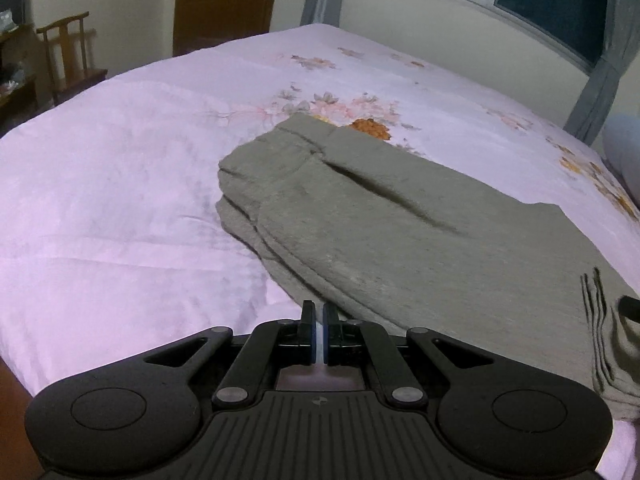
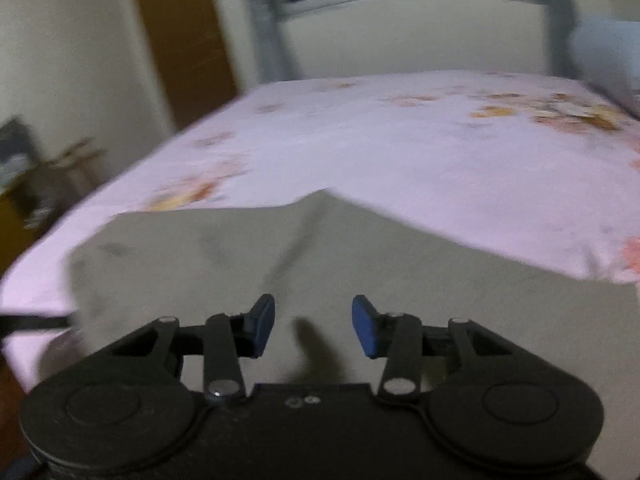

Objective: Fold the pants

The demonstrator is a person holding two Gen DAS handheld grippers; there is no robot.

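Note:
Grey pants (image 1: 400, 216) lie folded lengthwise on the pink floral bedspread (image 1: 120, 200), waistband at the far end, legs running to the near right. My left gripper (image 1: 319, 312) is shut and empty, just left of the pants' near edge. At the right edge of the left wrist view the cuff end (image 1: 608, 344) is bunched and lifted. In the blurred right wrist view my right gripper (image 2: 313, 320) is open, its blue pads (image 2: 364, 326) hovering over the grey pants (image 2: 320, 272) and holding nothing.
The bed's near edge (image 1: 16, 364) is at lower left. A wooden chair (image 1: 68, 56) and a brown door (image 1: 224, 4) stand beyond the bed on the left. A window with grey curtains (image 1: 600, 92) and a pillow (image 1: 624, 152) are at the far right.

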